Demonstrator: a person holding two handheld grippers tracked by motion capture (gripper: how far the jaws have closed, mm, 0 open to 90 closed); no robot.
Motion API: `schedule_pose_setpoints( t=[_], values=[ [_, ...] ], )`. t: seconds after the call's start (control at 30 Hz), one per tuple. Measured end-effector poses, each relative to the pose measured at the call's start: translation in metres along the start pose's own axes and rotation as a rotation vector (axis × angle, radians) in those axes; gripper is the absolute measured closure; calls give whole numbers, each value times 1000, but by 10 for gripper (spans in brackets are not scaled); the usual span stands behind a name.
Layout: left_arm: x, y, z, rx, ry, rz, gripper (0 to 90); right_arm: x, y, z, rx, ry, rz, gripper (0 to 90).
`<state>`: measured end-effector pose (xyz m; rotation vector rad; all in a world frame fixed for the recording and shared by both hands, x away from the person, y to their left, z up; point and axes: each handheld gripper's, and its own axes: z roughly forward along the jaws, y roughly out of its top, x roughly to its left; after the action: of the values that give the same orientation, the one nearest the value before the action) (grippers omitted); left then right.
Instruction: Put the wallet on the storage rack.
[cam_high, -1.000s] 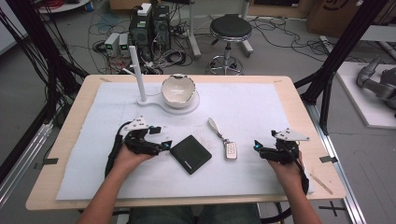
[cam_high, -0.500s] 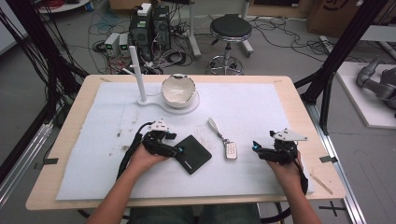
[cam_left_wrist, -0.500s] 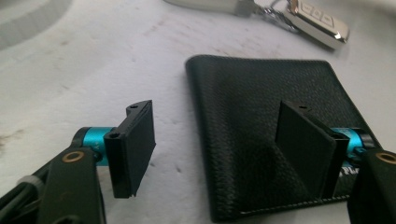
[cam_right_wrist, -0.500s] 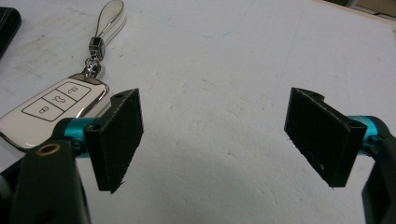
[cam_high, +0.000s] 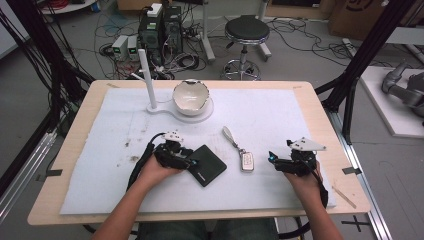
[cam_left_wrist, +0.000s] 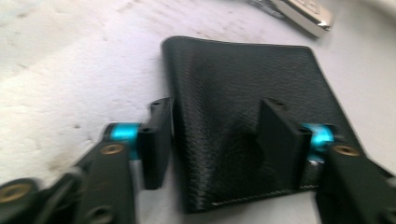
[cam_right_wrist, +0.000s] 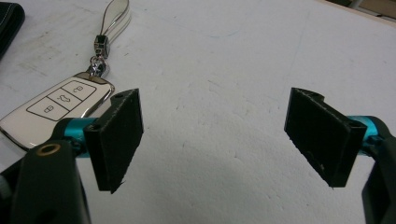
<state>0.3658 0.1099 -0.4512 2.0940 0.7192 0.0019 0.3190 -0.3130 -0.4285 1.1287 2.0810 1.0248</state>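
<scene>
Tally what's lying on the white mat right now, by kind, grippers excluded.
Black wallet: 1
Car key fob with strap: 1
White bowl on its stand: 1
White upright post: 1
Total: 4

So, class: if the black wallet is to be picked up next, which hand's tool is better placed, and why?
The left. The left tool already straddles the black wallet, one jaw at its edge, the other over the leather. The right tool stands open over bare mat, beside the car key.
</scene>
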Motion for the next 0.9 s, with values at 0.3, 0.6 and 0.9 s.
schedule_pose_setpoints(
  t=[0.3, 0.6, 0.9],
  values=[
    [1, -3, -4, -32, 8, 8, 656, 1, 0, -2, 1, -6, -1, 199],
    [-2, -4, -8, -76, 30, 54, 782, 0, -1, -2, 1, -8, 3, 199],
    [-13, 11, -33, -155, 21, 108, 811, 0, -1, -3, -6, -7, 0, 199]
  ],
)
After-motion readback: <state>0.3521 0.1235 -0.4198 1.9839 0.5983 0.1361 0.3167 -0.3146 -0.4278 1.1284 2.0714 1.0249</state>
